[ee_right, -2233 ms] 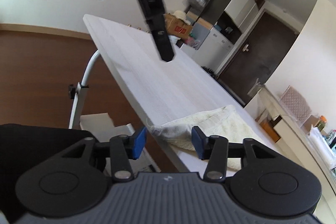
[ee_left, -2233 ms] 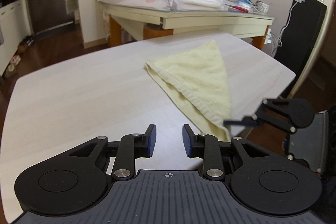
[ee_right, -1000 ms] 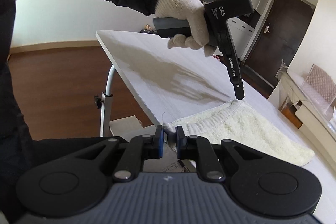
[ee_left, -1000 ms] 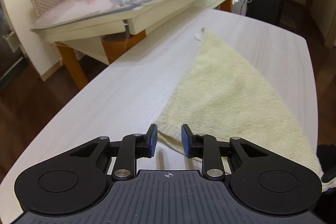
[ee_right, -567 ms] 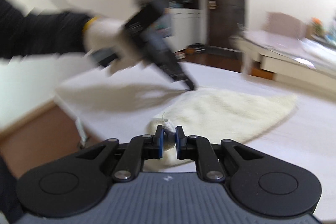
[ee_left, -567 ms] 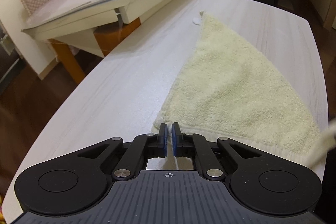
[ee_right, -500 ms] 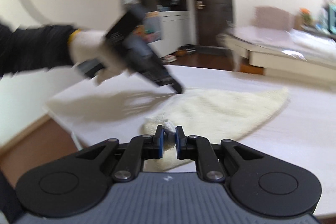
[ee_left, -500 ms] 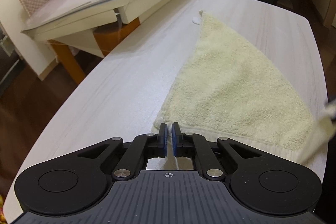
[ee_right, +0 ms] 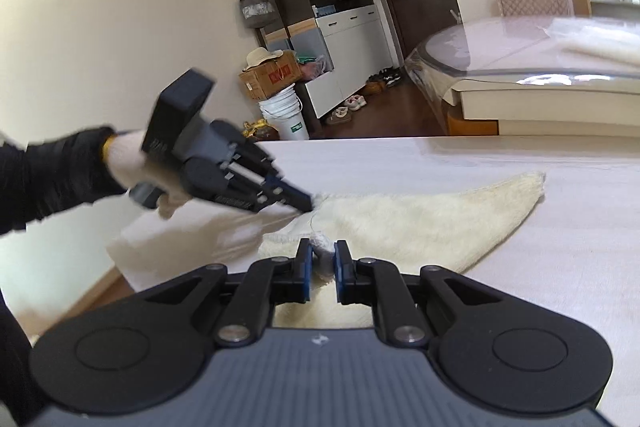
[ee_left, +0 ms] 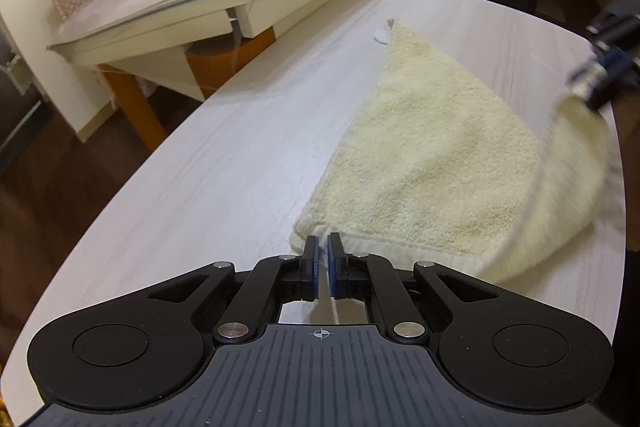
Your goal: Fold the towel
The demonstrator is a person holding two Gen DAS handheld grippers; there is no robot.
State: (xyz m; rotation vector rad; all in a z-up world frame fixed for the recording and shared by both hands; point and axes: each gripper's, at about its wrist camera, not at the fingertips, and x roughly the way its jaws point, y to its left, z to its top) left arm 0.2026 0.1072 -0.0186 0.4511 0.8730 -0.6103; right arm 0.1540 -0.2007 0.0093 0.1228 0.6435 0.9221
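Open tabletop left of and beyond the cloth; both near corners occupied.

Bare white table (ee_left: 224, 163) across the left and centre of the left wrist frame, clear past the towel (ee_left: 436, 163) to the far edge. Blocked at lower centre by the left gripper (ee_left: 322, 269) clamped on a corner, at right edge by the right gripper (ee_left: 600, 75) lifting another. Glass-topped side table (ee_left: 224, 3) upper left, apart, beyond a floor gap.
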